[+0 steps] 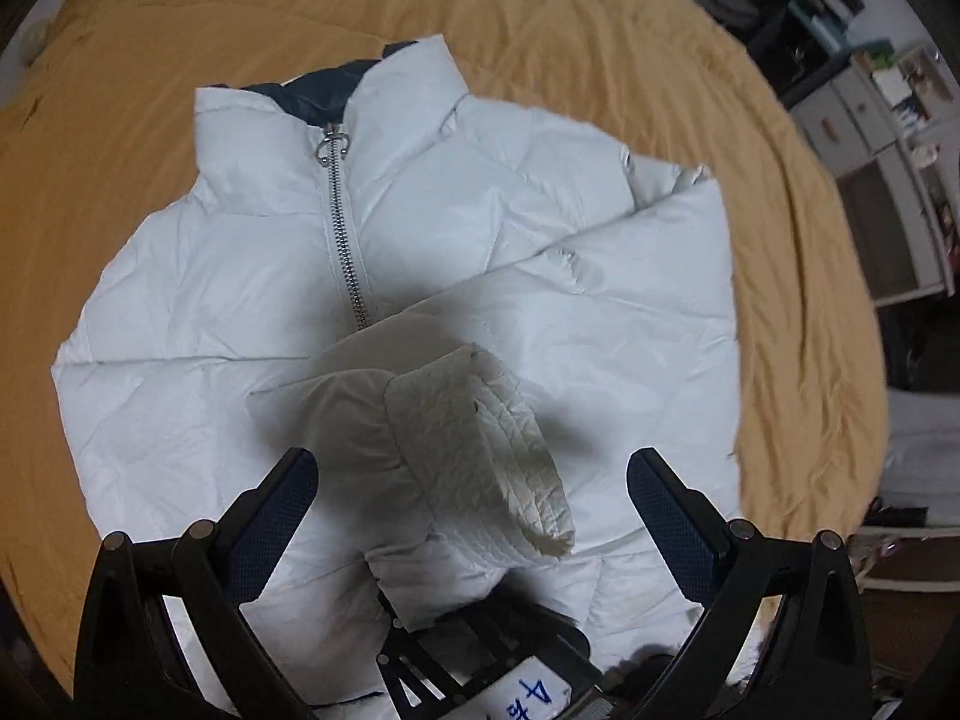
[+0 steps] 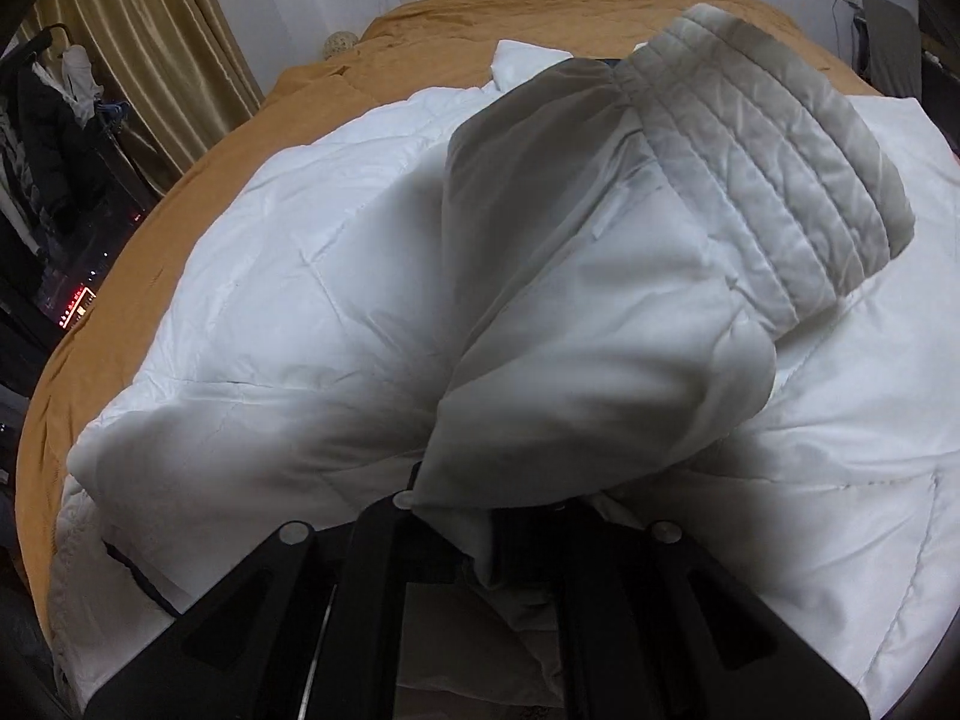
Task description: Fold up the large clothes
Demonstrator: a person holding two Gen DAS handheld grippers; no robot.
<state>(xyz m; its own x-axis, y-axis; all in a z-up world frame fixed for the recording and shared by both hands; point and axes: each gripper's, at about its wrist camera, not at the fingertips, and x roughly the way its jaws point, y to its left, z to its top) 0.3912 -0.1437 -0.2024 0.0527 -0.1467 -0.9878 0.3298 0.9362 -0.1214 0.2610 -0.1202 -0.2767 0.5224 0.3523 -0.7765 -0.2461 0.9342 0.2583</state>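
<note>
Mustard bedspread (image 1: 540,12) under white puffer jacket (image 1: 240,300); left tongs (image 1: 474,510) wide, right tongs (image 2: 510,540) clamping sleeve (image 2: 600,300).

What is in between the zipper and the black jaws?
The folded sleeve cuff lies on the white jacket between the zipper and the jaws, in the left wrist view.
</note>
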